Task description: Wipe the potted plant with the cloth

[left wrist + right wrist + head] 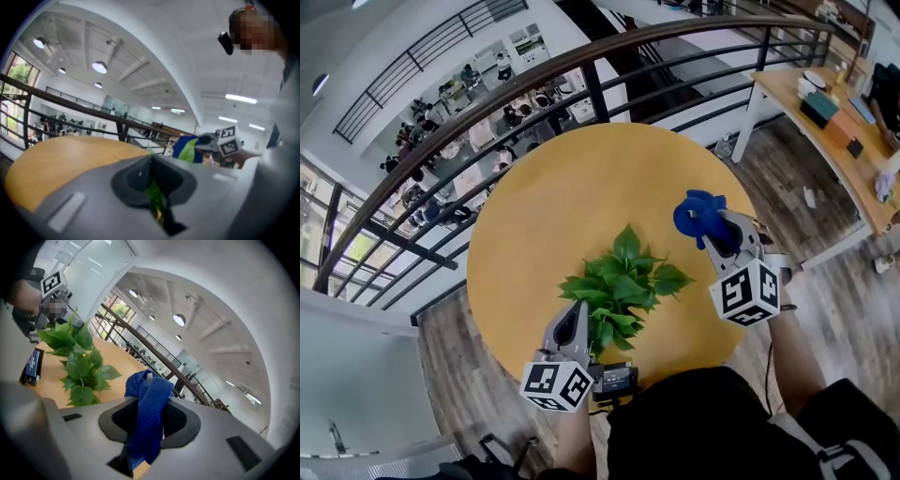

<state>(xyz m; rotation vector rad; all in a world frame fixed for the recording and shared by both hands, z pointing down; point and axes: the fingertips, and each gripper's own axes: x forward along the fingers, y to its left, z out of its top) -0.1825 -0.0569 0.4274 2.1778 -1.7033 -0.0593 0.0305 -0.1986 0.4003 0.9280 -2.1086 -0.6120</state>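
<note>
The potted plant (622, 283) stands on the round yellow table (562, 197), and its leaves hide the pot. My left gripper (579, 317) is at the plant's near left side, shut on a green leaf (153, 193) that shows between its jaws. To the right of the plant my right gripper (710, 231) is shut on a bunched blue cloth (697, 216), which hangs over the table, a little apart from the leaves. In the right gripper view the cloth (147, 411) hangs out of the jaws, with the plant (77, 359) beyond it on the left.
A small black device (616, 379) lies at the table's near edge beside the left gripper. A dark railing (581, 66) curves behind the table over a lower floor. A wooden desk (834, 122) with several items stands at the upper right.
</note>
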